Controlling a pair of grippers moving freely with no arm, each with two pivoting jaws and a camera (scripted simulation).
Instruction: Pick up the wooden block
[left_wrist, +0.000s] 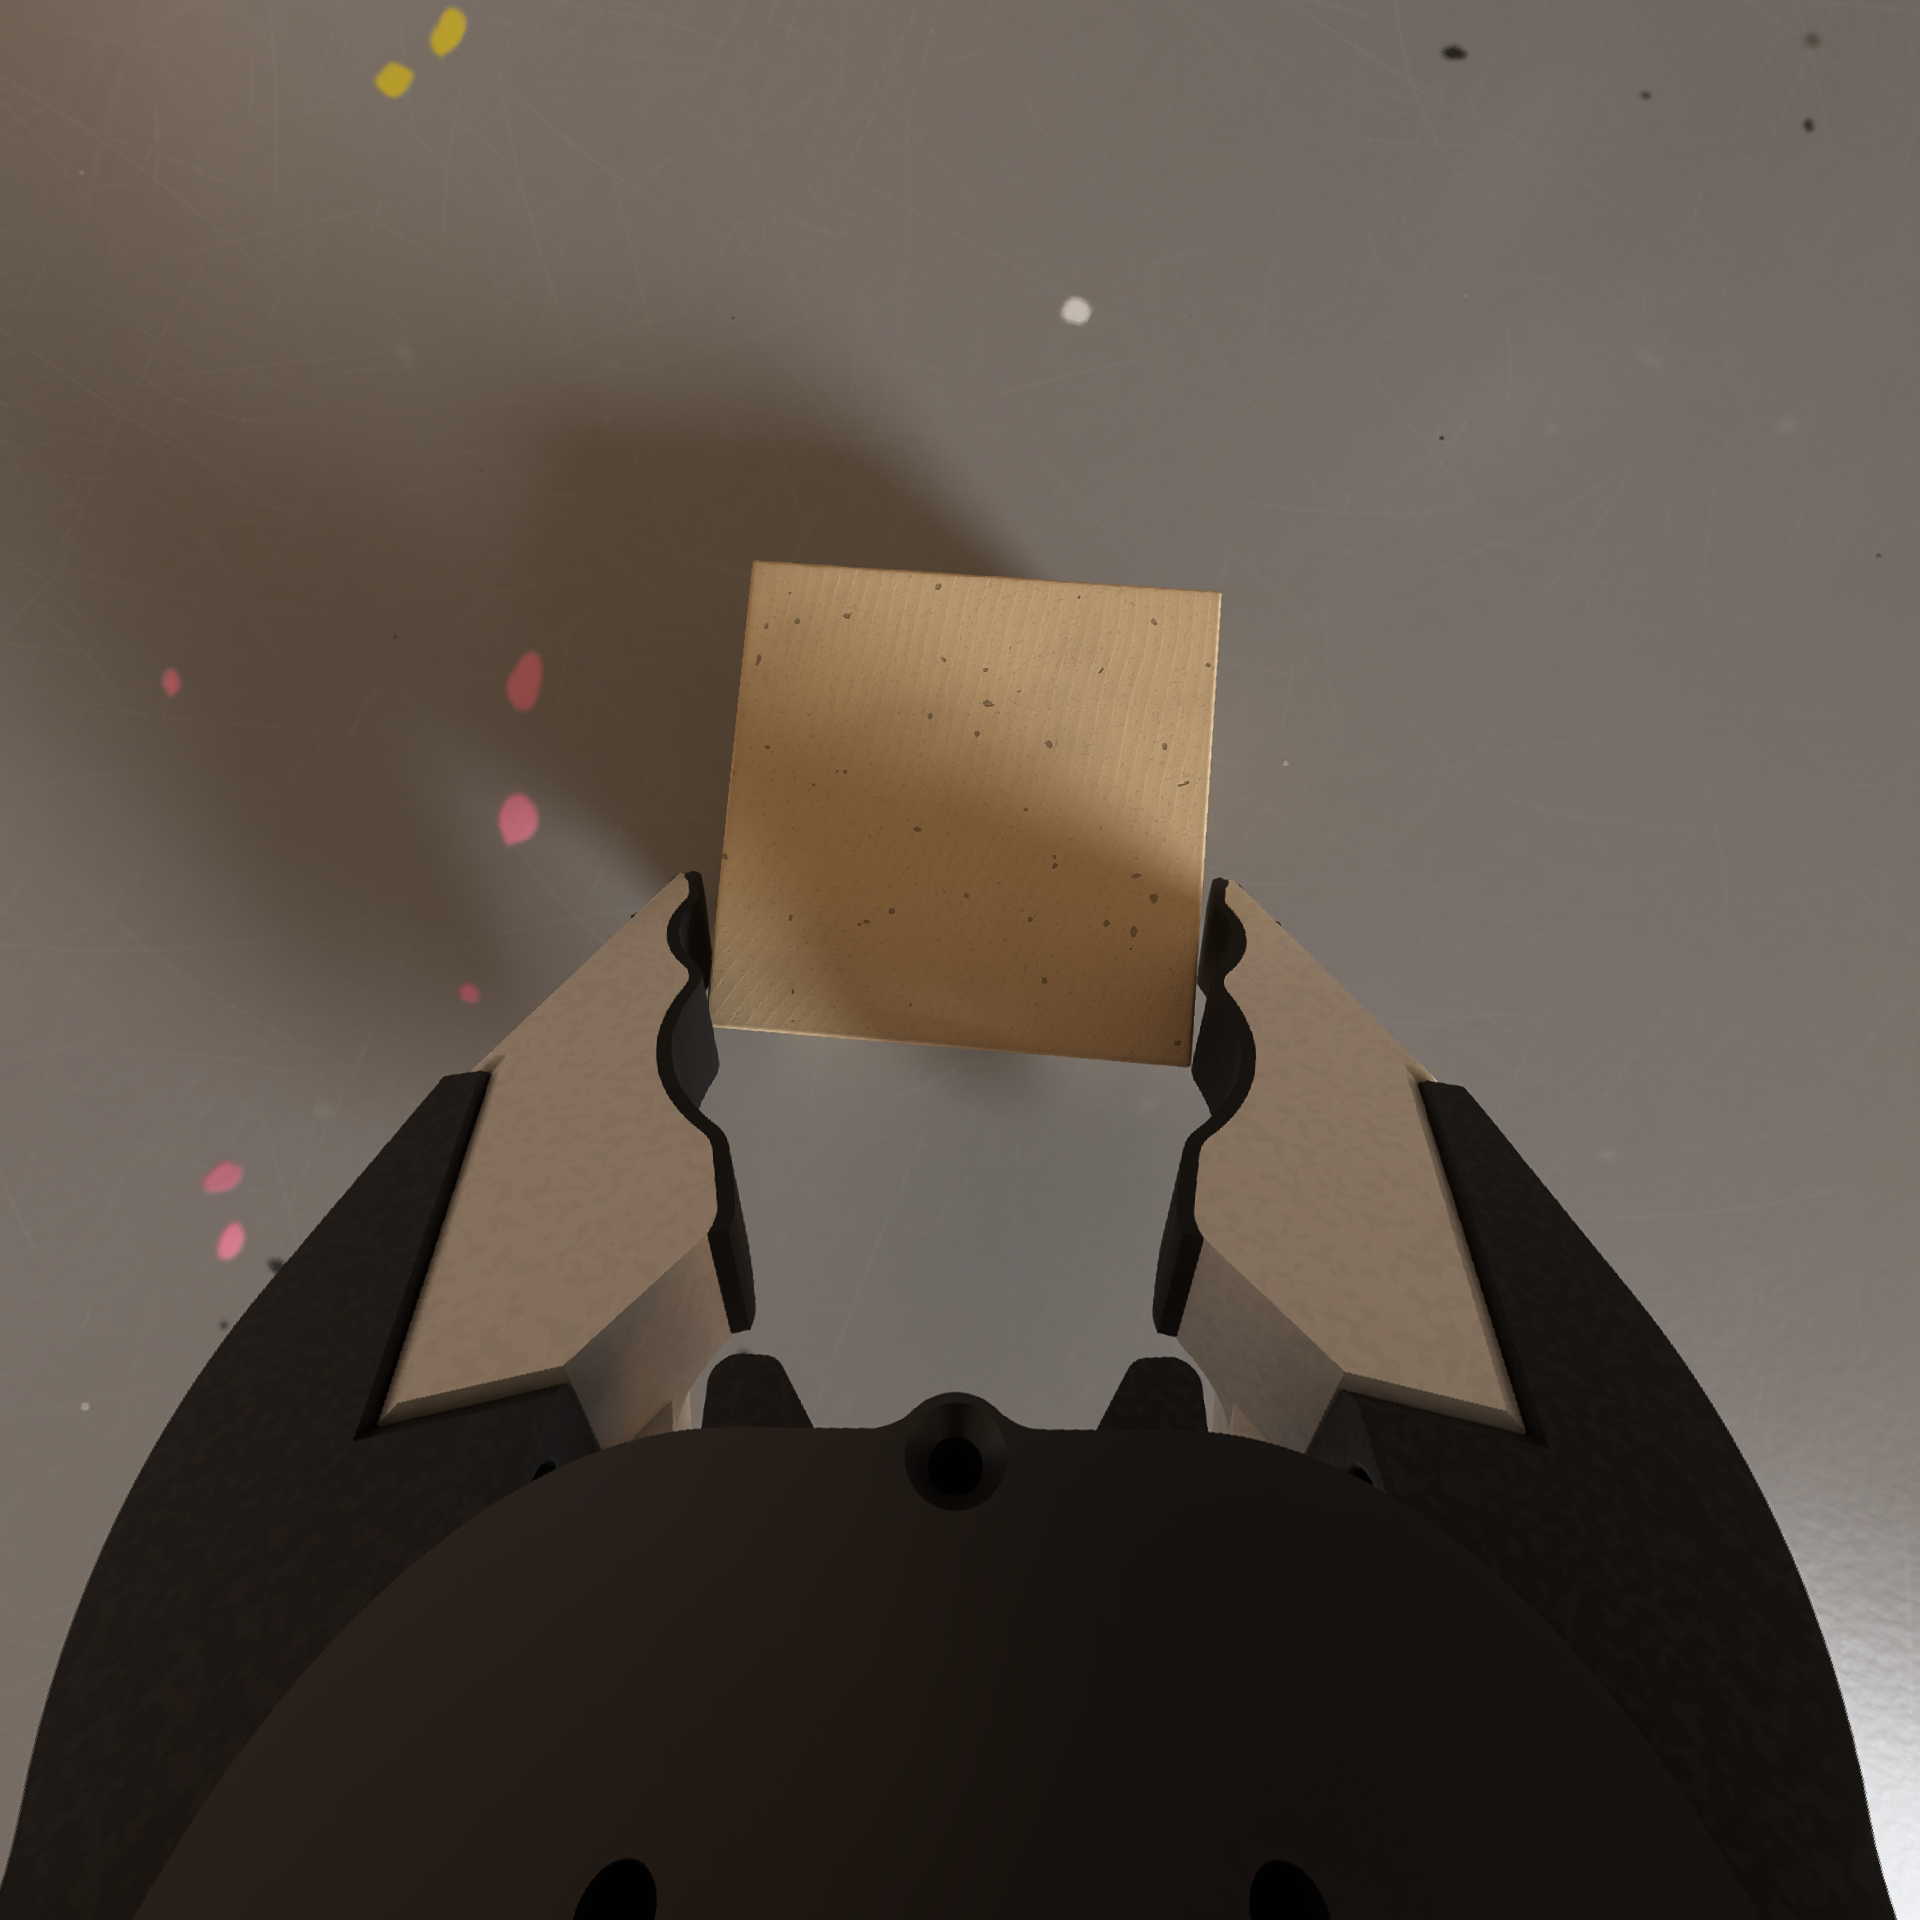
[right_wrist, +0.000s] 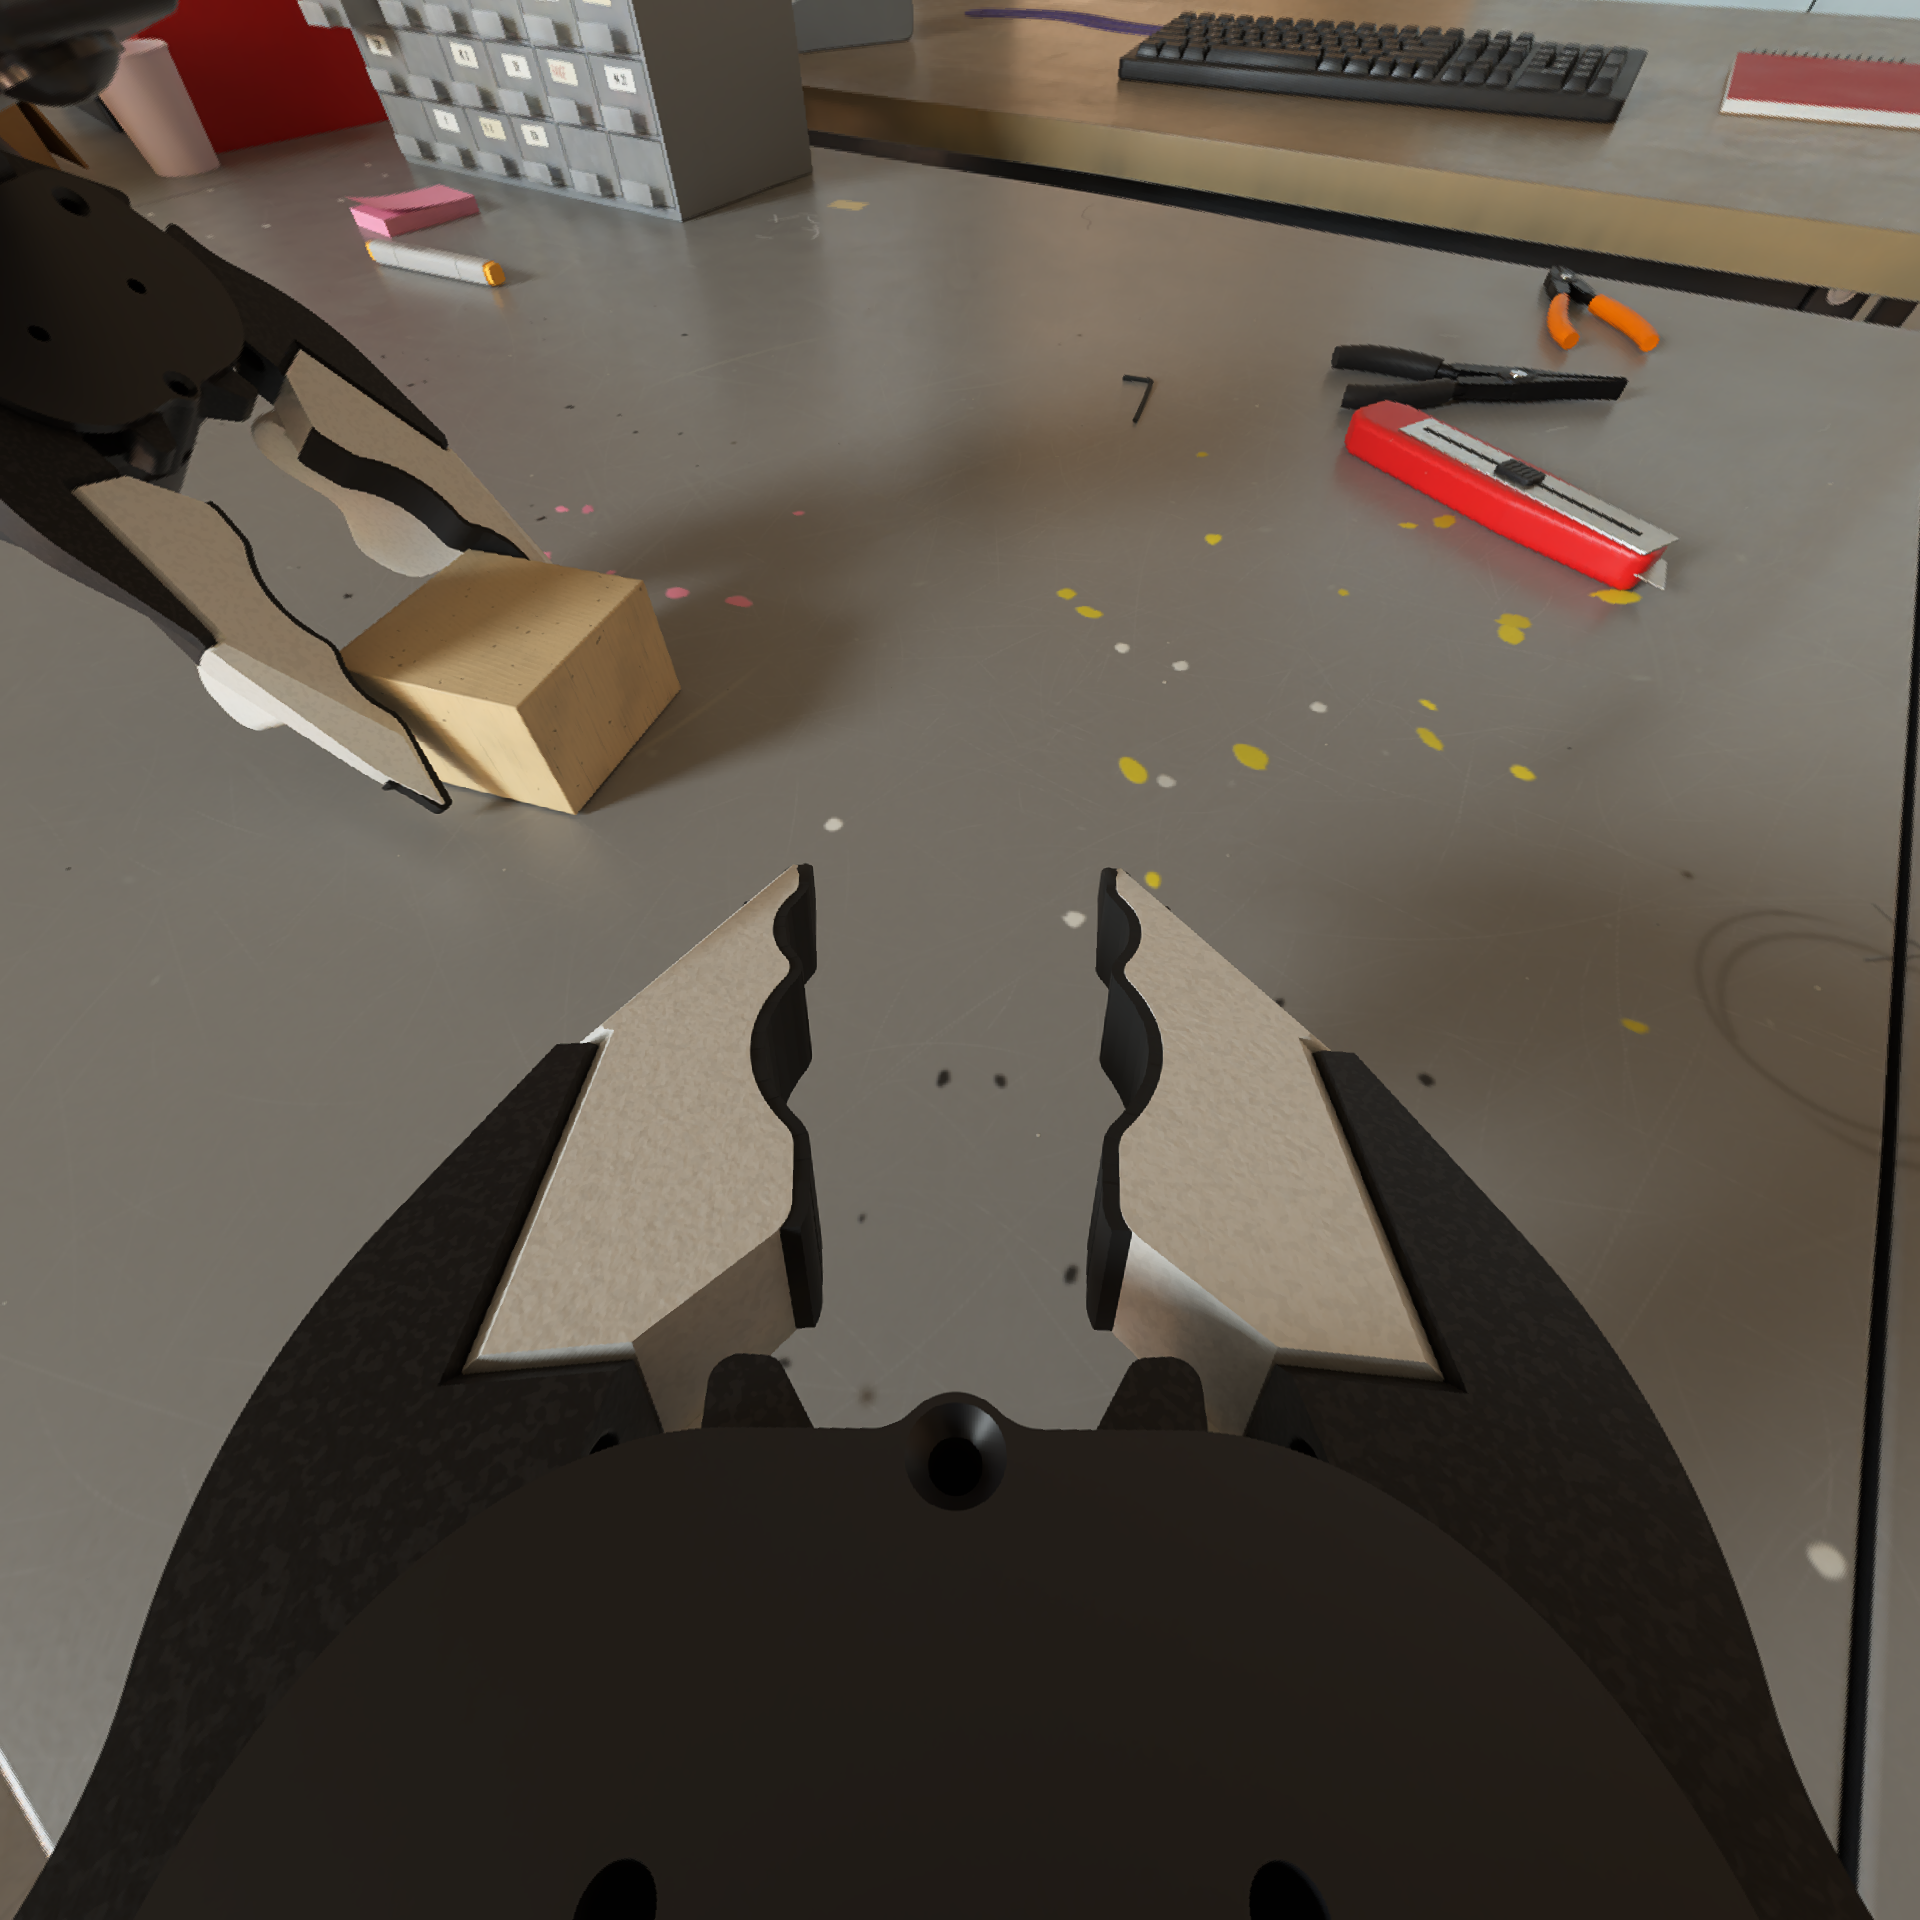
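Observation:
The wooden block (left_wrist: 966, 810) is a tan cube resting on the grey table (left_wrist: 1455, 416). My left gripper (left_wrist: 954, 904) points down at it, with one fingertip against each side of the block's near end, closed on it. In the right wrist view the block (right_wrist: 540, 675) sits at the left, with the left gripper (right_wrist: 483, 675) clamped across it from the left. My right gripper (right_wrist: 956, 883) is open and empty, low over the table, to the right of and nearer than the block.
A red utility knife (right_wrist: 1507, 509), black pliers (right_wrist: 1475, 376), orange-handled pliers (right_wrist: 1600, 317) and a hex key (right_wrist: 1140, 398) lie at the far right. A marker (right_wrist: 436, 262), pink notes (right_wrist: 414, 210) and a grey drawer cabinet (right_wrist: 592, 94) are behind the block. The table edge (right_wrist: 1870, 1143) runs along the right.

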